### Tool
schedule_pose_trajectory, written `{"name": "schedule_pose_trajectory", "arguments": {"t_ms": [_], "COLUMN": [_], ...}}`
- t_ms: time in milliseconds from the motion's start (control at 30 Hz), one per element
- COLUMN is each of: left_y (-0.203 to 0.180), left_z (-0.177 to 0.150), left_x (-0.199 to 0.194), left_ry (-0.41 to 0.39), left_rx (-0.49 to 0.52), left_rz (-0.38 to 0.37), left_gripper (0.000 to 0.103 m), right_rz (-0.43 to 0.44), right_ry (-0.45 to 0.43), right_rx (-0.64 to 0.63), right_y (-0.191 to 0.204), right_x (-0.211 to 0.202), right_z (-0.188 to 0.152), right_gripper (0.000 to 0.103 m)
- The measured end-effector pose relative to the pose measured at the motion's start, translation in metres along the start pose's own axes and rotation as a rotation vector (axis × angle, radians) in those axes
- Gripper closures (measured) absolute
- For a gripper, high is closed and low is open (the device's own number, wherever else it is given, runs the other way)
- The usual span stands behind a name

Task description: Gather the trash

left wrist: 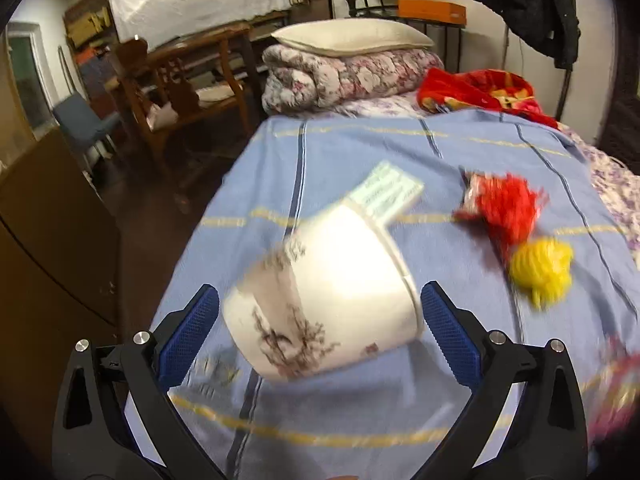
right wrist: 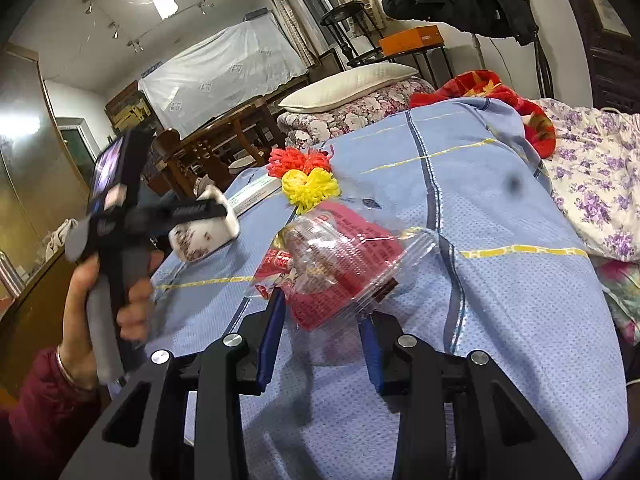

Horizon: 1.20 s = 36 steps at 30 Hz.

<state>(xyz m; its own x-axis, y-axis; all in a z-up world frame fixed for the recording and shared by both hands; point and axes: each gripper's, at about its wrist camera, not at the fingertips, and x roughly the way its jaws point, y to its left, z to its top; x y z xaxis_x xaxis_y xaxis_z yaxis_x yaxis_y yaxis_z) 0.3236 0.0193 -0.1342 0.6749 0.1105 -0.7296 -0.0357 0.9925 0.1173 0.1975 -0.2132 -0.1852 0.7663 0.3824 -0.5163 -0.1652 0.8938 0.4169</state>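
A white paper cup point(left wrist: 324, 296) with a dark tree print lies on its side on the blue bedsheet point(left wrist: 360, 152). My left gripper point(left wrist: 320, 320) is open, its blue pads on either side of the cup, not closed on it. The cup also shows in the right wrist view point(right wrist: 204, 232), with the left gripper over it. My right gripper point(right wrist: 320, 320) is shut on a clear plastic bag with a red wrapper inside point(right wrist: 340, 268), held just above the sheet. A red pompom point(left wrist: 508, 204) and a yellow pompom point(left wrist: 540, 268) lie to the right of the cup, and a white-green box point(left wrist: 384, 192) behind it.
A folded floral quilt with a pillow point(left wrist: 352, 68) and a red blanket point(left wrist: 476, 88) lie at the bed's far end. Wooden chairs point(left wrist: 176, 88) and a brown cabinet point(left wrist: 48, 224) stand to the left of the bed. A purple floral sheet point(right wrist: 592, 168) covers the right side.
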Motion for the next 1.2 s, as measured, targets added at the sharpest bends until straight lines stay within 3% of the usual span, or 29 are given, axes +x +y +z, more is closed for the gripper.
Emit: {"name": "schedule_pose_trajectory", "arguments": {"t_ms": [133,233,567,933,1200], "left_y": [0.025,0.03,0.026,0.047,0.055], "left_z": [-0.031,-0.044,-0.032,-0.06,-0.063], "left_x": [-0.015,-0.029,-0.019,-0.03,-0.043], "left_ry": [-0.008,-0.041,-0.042,0.008,-0.007], "left_rx": [0.019,0.047,-0.031,-0.143,-0.174], "left_rz": [-0.051,-0.065,-0.084,-0.198,-0.191], "left_gripper": [0.007,0.007,0.007,0.007,0.007], "right_rz": [0.018,0.026,0.053,0.066,0.063], "right_ry": [-0.013,-0.027,-0.043,-0.042,-0.041], "right_rx": [0.016,0.022,0.067,0.085,0.079], "right_y": [-0.004,-0.004,-0.015,-0.017,-0.016], "right_x": [-0.002,-0.004,-0.008,-0.007,-0.006], "right_z": [0.001,0.0,0.003,0.004,0.002], "right_gripper": [0.065,0.058,0.049,0.046,0.044]}}
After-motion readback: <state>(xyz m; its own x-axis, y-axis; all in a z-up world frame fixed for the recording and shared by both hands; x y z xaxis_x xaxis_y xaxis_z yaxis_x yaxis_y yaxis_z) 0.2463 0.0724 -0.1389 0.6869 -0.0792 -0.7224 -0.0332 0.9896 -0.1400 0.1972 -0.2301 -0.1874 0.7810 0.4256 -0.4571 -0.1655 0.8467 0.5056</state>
